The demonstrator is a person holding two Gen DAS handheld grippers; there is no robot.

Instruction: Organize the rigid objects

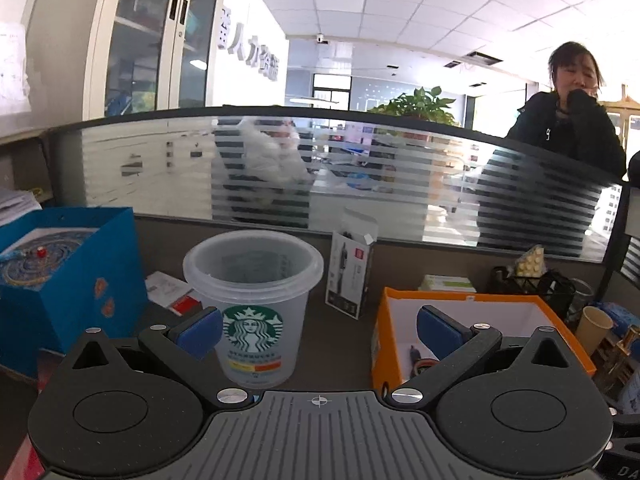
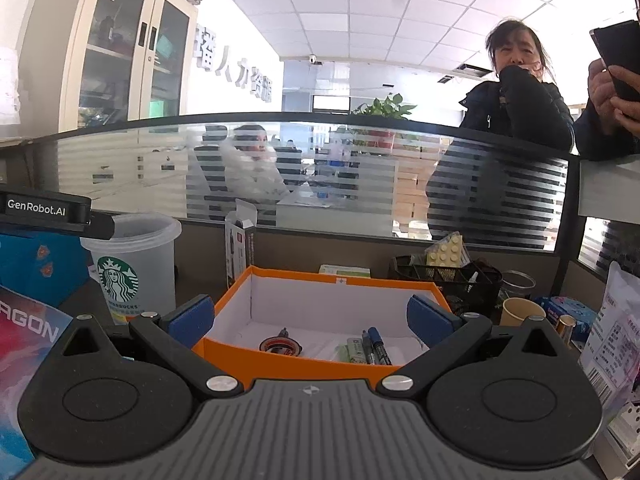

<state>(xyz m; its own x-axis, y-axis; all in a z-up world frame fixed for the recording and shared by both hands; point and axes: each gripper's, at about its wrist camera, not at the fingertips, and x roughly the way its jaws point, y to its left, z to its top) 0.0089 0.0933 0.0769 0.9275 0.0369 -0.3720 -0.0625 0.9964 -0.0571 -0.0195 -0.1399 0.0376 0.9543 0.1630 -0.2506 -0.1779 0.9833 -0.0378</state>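
Markers (image 2: 373, 345) lie lengthwise, pointing into orange box (image 2: 304, 354).

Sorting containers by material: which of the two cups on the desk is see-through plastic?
The large Starbucks cup left of the orange box; the small tan cup is opaque paper.

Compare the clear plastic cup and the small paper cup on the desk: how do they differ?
The plastic cup is translucent with a green logo; the paper cup is plain tan. The plastic cup looks clearly taller and wider. The plastic cup stands left of the orange box; the paper cup stands right of it. Both are upright and open-topped.
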